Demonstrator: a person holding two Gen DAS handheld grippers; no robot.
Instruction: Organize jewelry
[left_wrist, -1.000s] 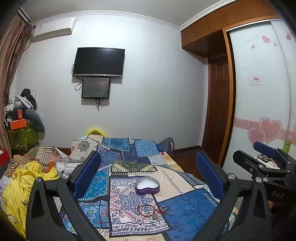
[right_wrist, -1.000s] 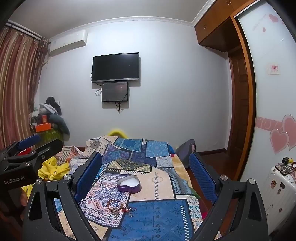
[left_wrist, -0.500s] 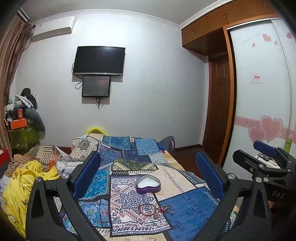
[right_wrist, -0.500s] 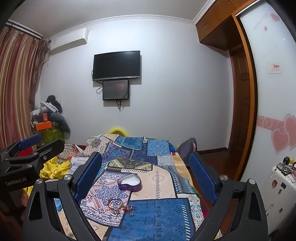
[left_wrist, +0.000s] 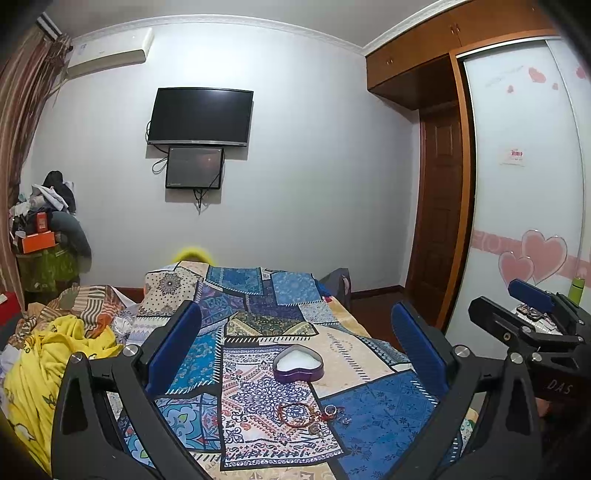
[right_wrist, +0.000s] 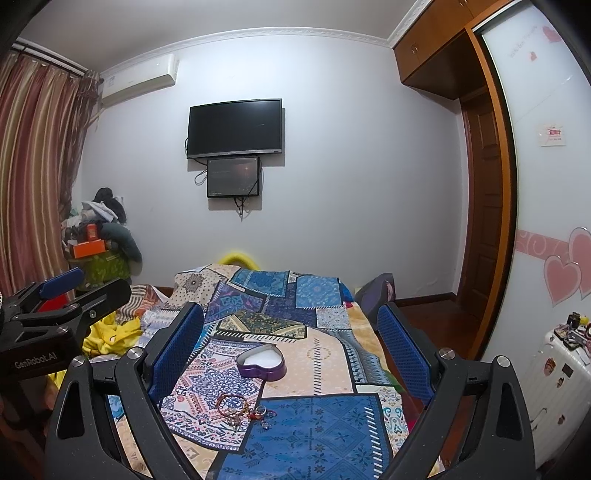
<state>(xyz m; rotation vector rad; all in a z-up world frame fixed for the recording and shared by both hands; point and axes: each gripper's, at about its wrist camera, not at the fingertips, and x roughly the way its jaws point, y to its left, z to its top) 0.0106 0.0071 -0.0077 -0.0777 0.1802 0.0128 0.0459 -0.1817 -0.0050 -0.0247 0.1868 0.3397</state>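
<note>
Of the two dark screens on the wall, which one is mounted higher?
The large black television is the higher one. The smaller dark monitor hangs directly below it, with cables dangling beneath.

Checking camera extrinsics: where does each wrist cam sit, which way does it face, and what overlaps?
Left wrist: on the left gripper, facing along the bed toward the TV wall; own open blue fingers show, and the right gripper at the right edge.
Right wrist: on the right gripper, same heading; own open fingers show, and the left gripper at the left edge.
Shared: heart-shaped box, jewelry pile, TV.
</note>
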